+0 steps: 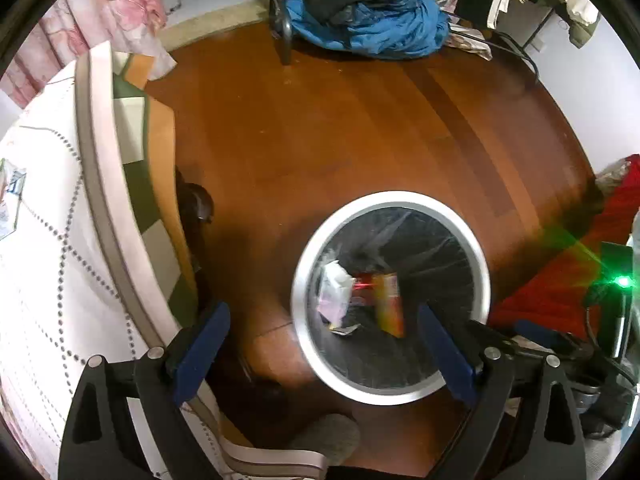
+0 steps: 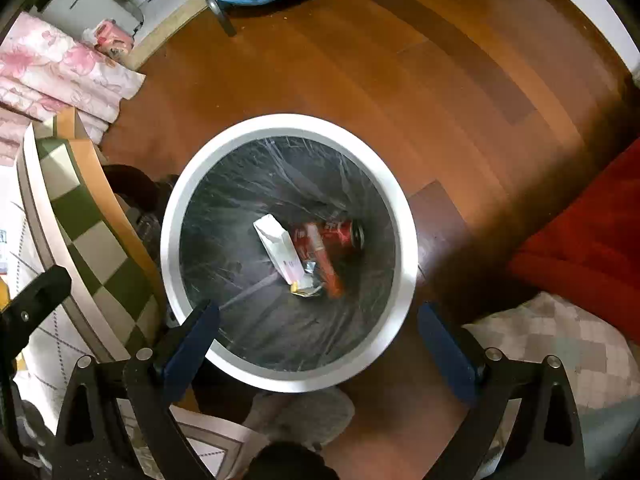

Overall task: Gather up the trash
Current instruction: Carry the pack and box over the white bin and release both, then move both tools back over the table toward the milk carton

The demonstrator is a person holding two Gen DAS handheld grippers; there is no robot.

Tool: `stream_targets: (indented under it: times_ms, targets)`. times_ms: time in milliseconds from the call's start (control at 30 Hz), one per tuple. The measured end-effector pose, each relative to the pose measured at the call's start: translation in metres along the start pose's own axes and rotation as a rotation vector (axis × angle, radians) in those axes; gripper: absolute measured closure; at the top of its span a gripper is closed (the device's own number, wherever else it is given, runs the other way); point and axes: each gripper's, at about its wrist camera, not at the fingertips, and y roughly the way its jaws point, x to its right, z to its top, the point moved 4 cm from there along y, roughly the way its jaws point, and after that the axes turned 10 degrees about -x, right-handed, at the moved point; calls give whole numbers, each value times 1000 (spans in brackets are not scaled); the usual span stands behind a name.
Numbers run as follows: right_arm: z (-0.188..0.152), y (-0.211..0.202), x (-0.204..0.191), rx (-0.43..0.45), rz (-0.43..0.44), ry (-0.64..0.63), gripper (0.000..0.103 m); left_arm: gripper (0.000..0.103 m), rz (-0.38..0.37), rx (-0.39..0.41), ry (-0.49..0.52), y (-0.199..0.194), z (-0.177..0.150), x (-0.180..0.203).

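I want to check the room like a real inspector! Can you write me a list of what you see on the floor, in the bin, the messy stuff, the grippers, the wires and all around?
Surface: wooden floor, bare around the bin.
Job's things: round white-rimmed bin with a dark liner; inside lie a white carton, a red can, an orange wrapper and a crumpled foil scrap.
Clutter: blue fabric heap on a chair; red cloth.
Grippers: left gripper open and empty; right gripper open and empty above the bin.
Cables: black cable along the far wall.
Surroundings: bed with dotted cover; pink flowered curtain.
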Motion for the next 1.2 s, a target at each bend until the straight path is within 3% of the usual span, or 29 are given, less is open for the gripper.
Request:
stream_targets:
  times_ms: [267,500,900,1033,1200]
  targets:
    - [-20,-9,-5,16,-92,-19,2,7,37,0,3,-3,-13,-4]
    - [-37,-31,-7,40,-109,-25,2,7,42,32,19,-23,-20,-2]
    - [-73,-112,-26,160,-89,-40,2,7,26,145,31,-91,-40,-1]
    - [-87,-148,-39,216,-53,-43,2,7,16,200,27,-123,-50,-6]
    - [-102,-193,-77,281,18,-88,2,7,62,273,-31,-170,-56,-31]
